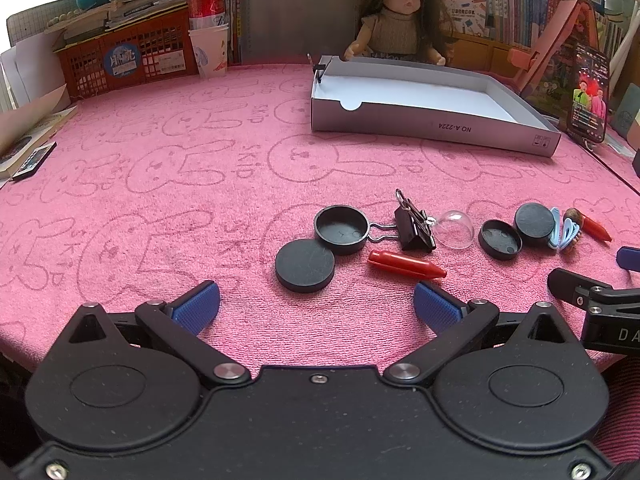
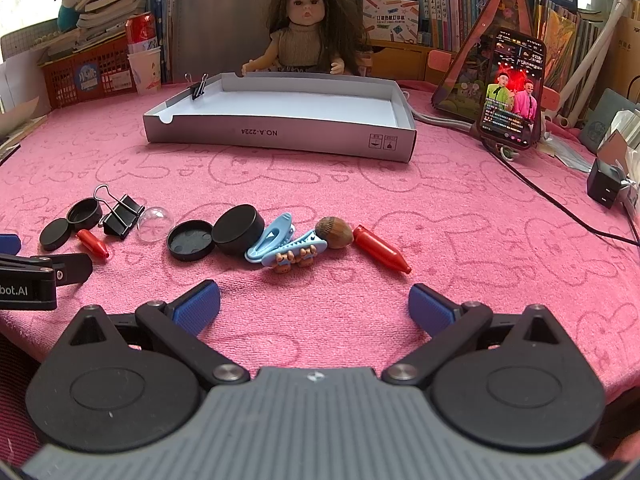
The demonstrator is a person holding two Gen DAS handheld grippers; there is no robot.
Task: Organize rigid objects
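Nearest the cameras, the left gripper [image 1: 316, 304] and right gripper [image 2: 314, 306] both hang over the pink cloth [image 1: 160, 208] with jaws spread wide and nothing between them. Each shows at the edge of the other's view, cut off by the frame.

Beyond them a loose row of small things lies on the cloth. There are four black caps: one flat-side up [image 1: 305, 265] touching one hollow-side up [image 1: 341, 229] on the left, and another such pair on the right, hollow [image 2: 191, 239] and flat [image 2: 238, 229], leaning together. There are two red crayons, one [image 1: 406, 265] in front of the binder clip [image 1: 414, 229] and one [image 2: 381, 249] at the right end. One clear dome [image 1: 455, 229] sits just beside the clip. One blue hair clip [image 2: 280, 245] with small brown figures, hard to make out, touches one acorn [image 2: 334, 232].

Farther back stands the white box [image 2: 280, 130], its floor bare, with a second binder clip [image 2: 199, 87] on its left wall. Behind it sits a doll [image 2: 306, 36], its lower body hidden by the box. A phone [image 2: 512, 92] stands to the right, and a red can [image 1: 206, 0] on paper cups to the left.
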